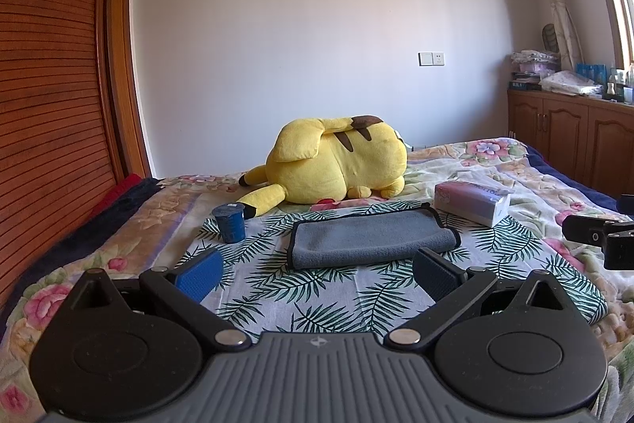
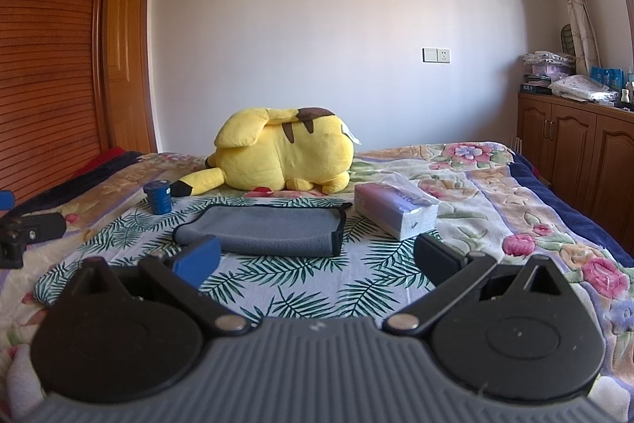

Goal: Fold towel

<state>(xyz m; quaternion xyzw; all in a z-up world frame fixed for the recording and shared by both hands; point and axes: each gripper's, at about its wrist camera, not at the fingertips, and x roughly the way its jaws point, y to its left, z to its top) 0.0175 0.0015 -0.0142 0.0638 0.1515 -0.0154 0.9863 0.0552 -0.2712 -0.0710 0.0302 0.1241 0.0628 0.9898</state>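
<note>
both wrist views face the towel [image 1: 370, 238] low, side by side.

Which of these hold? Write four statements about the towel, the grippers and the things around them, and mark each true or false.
1. The grey towel lies on the leaf-print cloth. True.
2. The left gripper is clamped on the towel. False: it is open, holding nothing.
3. The blue cup stands upright. True.
4. The tissue box sits on top of the towel. False: it lies beside it.
</note>
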